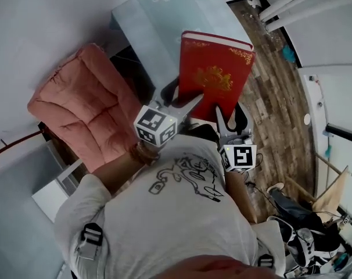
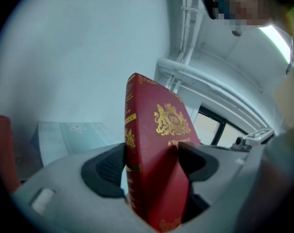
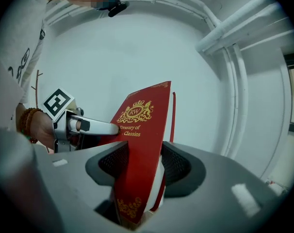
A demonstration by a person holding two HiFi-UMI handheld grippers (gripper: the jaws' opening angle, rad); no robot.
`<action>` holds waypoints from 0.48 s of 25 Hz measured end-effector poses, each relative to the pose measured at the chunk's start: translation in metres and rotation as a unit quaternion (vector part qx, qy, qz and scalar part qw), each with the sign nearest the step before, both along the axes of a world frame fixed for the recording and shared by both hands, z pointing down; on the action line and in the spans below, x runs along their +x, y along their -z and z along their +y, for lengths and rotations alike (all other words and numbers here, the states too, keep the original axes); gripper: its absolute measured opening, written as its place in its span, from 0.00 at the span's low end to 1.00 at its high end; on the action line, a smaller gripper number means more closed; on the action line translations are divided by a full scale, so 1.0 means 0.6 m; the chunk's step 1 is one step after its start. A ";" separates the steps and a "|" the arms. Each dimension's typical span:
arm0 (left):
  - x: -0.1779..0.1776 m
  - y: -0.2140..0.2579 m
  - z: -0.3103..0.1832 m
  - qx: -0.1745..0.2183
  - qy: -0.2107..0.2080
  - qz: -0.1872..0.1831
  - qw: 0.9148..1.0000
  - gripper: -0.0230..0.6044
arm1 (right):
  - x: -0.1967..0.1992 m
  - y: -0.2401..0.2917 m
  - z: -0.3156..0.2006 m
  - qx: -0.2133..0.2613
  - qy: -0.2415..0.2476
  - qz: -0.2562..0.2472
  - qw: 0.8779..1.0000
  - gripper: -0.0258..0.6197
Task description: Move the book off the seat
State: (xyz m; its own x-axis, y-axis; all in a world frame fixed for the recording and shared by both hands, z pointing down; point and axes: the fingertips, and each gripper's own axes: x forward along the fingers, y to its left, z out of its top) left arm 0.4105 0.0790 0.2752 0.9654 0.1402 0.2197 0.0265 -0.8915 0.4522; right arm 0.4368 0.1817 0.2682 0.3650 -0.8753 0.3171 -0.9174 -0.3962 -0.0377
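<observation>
Book [image 1: 216, 74], red with gold print, hangs in the air before our chest, pinched at its near end by both grippers. We have the left gripper [image 2: 152, 154] part-way spread, its pads pressed on the two covers just by the spine. We have the right gripper [image 3: 144, 161] about as wide, its pads clamped on the covers at the page side, where the left gripper's jaw tip also touches the front cover. We see the pink seat [image 1: 89, 103] off to the left, apart from the book, with the table [image 1: 176, 16] beyond and wooden floor [image 1: 275, 97] to the right.
</observation>
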 end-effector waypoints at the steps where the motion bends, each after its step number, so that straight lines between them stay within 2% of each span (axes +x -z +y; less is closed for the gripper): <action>1: -0.005 -0.005 -0.021 -0.002 0.014 -0.002 1.000 0.57 | -0.001 -0.004 -0.023 -0.001 0.015 0.000 1.000 0.38; 3: -0.017 0.000 -0.038 -0.003 0.042 -0.005 0.999 0.57 | -0.003 0.001 -0.043 0.000 0.042 -0.003 0.999 0.38; 8: -0.028 0.016 -0.021 0.002 0.099 -0.014 0.995 0.57 | 0.005 0.015 -0.034 0.008 0.100 -0.011 0.995 0.38; 12: -0.044 0.001 -0.097 -0.009 0.154 -0.024 0.988 0.57 | 0.006 0.004 -0.120 0.003 0.156 -0.018 0.988 0.38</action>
